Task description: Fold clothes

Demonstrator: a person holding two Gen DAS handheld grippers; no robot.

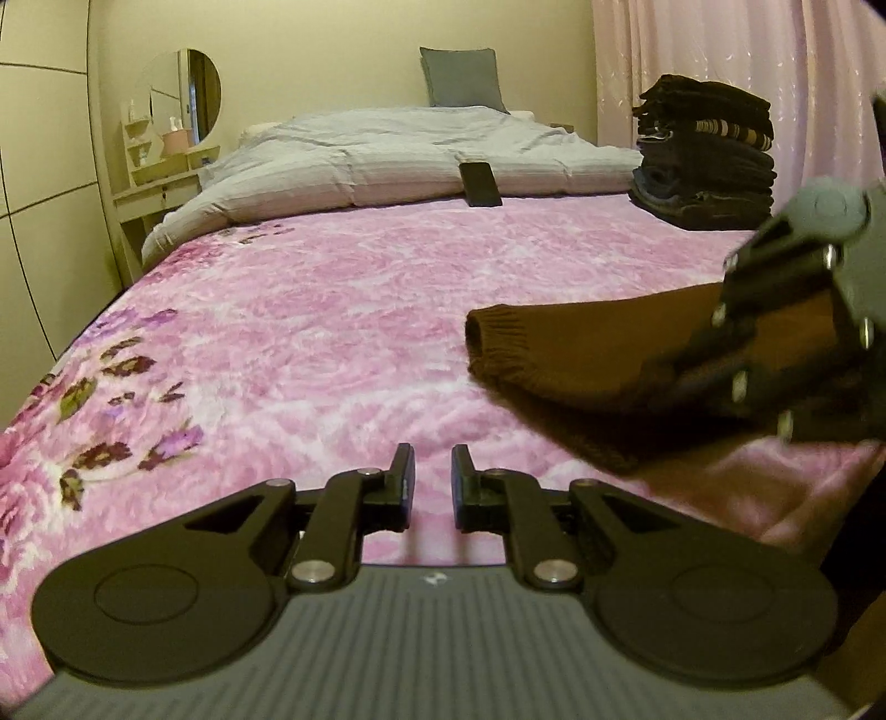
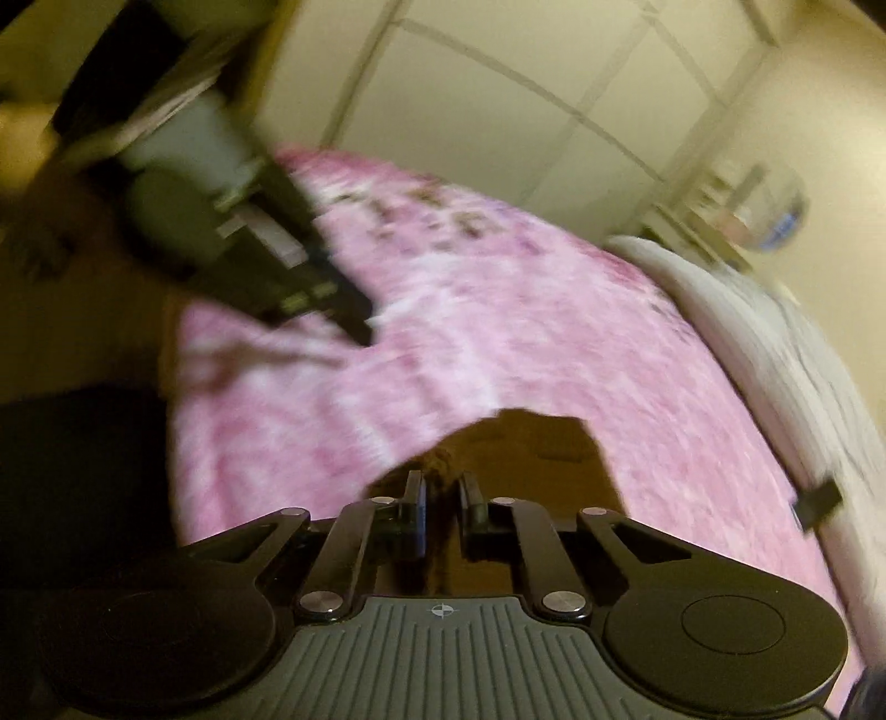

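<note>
The brown knit garment [image 1: 598, 354] lies on the right side of the pink floral blanket [image 1: 332, 332], its ribbed cuff pointing left toward the open middle of the bed. My right gripper [image 2: 441, 498] is clenched on it: in the right wrist view the brown cloth sits between the narrow fingers, though that view is blurred. My left gripper [image 1: 433, 482] is nearly closed with nothing in it; pink blanket shows through the thin gap between its fingers [image 1: 404, 476], and it hangs over the near part of the blanket, just left of the garment. I can read no writing or brand anywhere; the only mark is a small round emblem on each gripper's ribbed grey body. To the left and ahead of the left gripper the blanket runs bare up to a rumpled grey duvet [image 1: 387, 149] at the far end, where a dark phone [image 1: 480, 184] rests on its near edge. A stack of folded dark clothes [image 1: 706, 155] stands at the far right by the pink curtain [image 1: 720, 50]. The bed's left edge falls away toward a pale wall and a small shelf with a round mirror [image 1: 183, 97]
</note>
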